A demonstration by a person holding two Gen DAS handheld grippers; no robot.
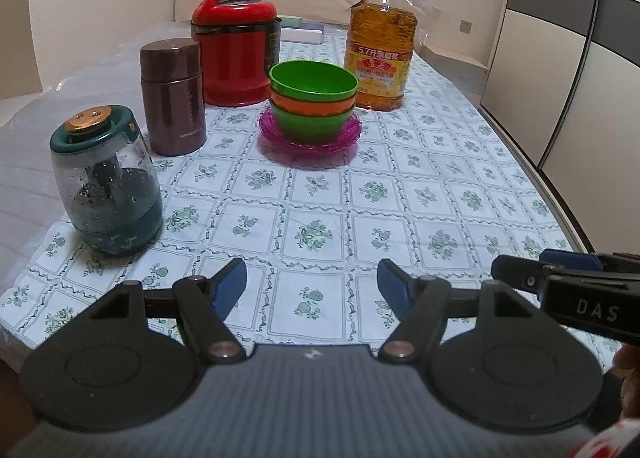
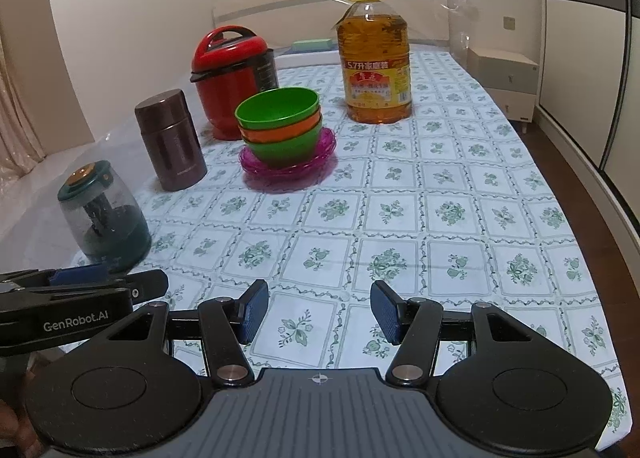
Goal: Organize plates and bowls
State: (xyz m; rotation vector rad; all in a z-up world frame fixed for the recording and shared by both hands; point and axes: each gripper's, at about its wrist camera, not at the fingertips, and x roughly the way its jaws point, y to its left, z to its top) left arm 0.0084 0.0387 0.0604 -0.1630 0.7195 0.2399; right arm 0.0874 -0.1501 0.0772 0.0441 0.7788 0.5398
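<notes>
Fingers [image 1: 230, 282] of both grippers spread, holding nothing.
We see bowls [image 1: 313, 100] on plates [image 1: 310, 134] between pot [image 1: 236, 46] and oil bottle [image 1: 380, 50]; only the right view shows a cabinet [image 2: 504, 76].

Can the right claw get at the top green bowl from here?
Probably yes. The right claw is open and empty, and only bare tablecloth lies between it and the top green bowl. The brown flask and oil bottle stand off to either side.

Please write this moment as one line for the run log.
left gripper: open, empty | right gripper: open, empty | bowls: three stacked on pink plates | table: both grippers above near edge
</notes>
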